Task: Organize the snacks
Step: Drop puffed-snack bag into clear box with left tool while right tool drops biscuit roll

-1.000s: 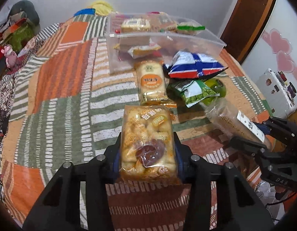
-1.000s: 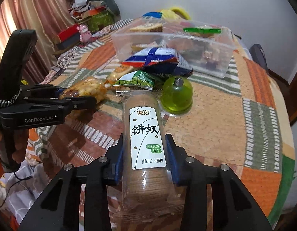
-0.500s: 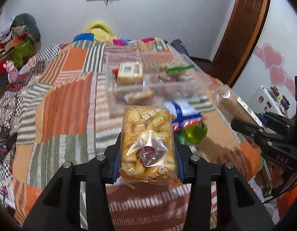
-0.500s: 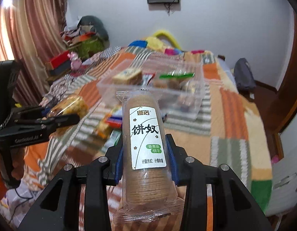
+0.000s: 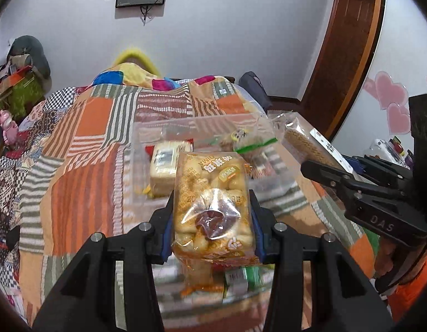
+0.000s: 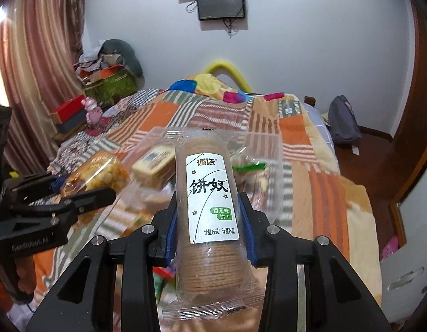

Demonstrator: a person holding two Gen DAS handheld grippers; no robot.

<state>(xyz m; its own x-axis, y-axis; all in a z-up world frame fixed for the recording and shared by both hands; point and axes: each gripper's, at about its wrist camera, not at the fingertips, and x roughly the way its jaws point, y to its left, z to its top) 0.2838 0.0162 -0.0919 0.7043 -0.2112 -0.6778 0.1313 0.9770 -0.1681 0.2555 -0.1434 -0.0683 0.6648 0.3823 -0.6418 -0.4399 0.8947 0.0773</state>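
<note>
My left gripper [image 5: 212, 207] is shut on a clear bag of golden buns [image 5: 213, 202] and holds it in the air in front of the clear plastic bin [image 5: 147, 144]. My right gripper [image 6: 209, 210] is shut on a round sleeve of biscuits [image 6: 208, 193] with a white label, also raised toward the bin [image 6: 268, 149]. The bin holds a yellow boxed snack [image 5: 163, 163] and a green-edged packet [image 5: 252, 144]. Each gripper shows in the other's view: the right one [image 5: 324, 174] with the biscuits, the left one [image 6: 83, 196] with the buns.
The bin rests on a patchwork quilt [image 5: 83, 152] covering a bed. Blurred loose snack packets [image 5: 238, 279] lie below the left gripper. A pile of belongings [image 6: 108, 69] and curtains [image 6: 33, 69] stand left; a wooden door frame [image 5: 349, 44] and a backpack [image 6: 343, 121] right.
Both grippers have lifted their snacks off the bed and carried them up and forward toward the bin. The loose packets on the quilt have dropped below the views.
</note>
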